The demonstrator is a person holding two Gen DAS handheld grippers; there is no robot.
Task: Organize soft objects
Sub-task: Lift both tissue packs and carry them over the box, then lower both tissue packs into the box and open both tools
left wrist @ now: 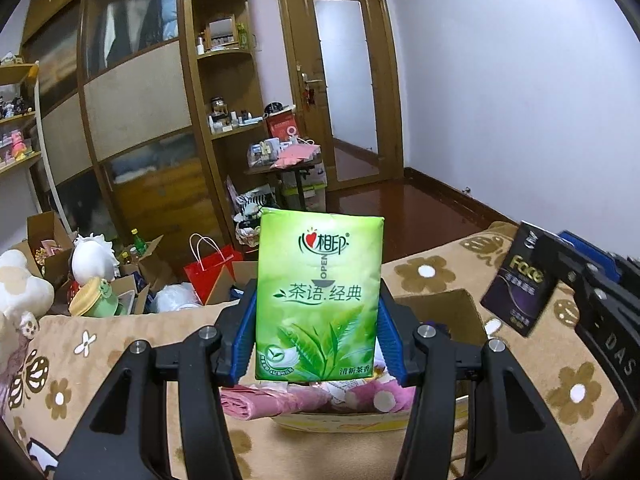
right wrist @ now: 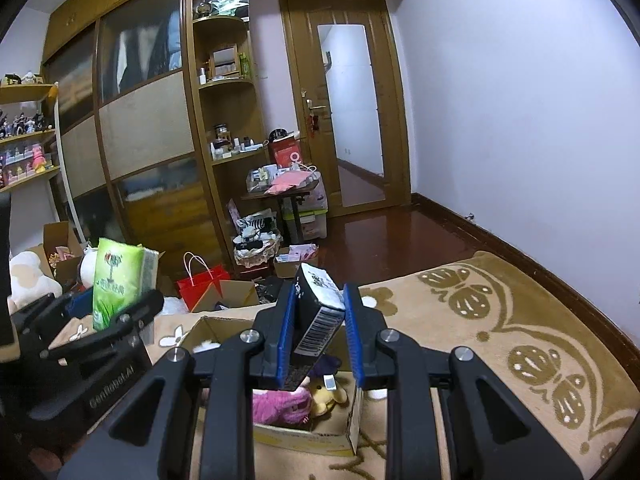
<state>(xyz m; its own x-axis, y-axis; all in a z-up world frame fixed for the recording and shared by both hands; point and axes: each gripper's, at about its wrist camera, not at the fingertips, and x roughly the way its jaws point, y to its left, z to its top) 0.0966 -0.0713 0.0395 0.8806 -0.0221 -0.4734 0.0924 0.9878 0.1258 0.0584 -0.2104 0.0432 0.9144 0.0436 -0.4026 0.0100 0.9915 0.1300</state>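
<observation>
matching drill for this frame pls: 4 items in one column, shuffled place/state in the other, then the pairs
Items:
1. green tissue pack
2. dark tissue pack
3. pink plush
4. red paper bag

Place or state:
A. lying inside the cardboard box
B. clamped in the right gripper
C. on the floor beyond the bed
D. clamped upright in the left gripper

Pairs: 1-D, 2-B, 3-A, 4-C
</observation>
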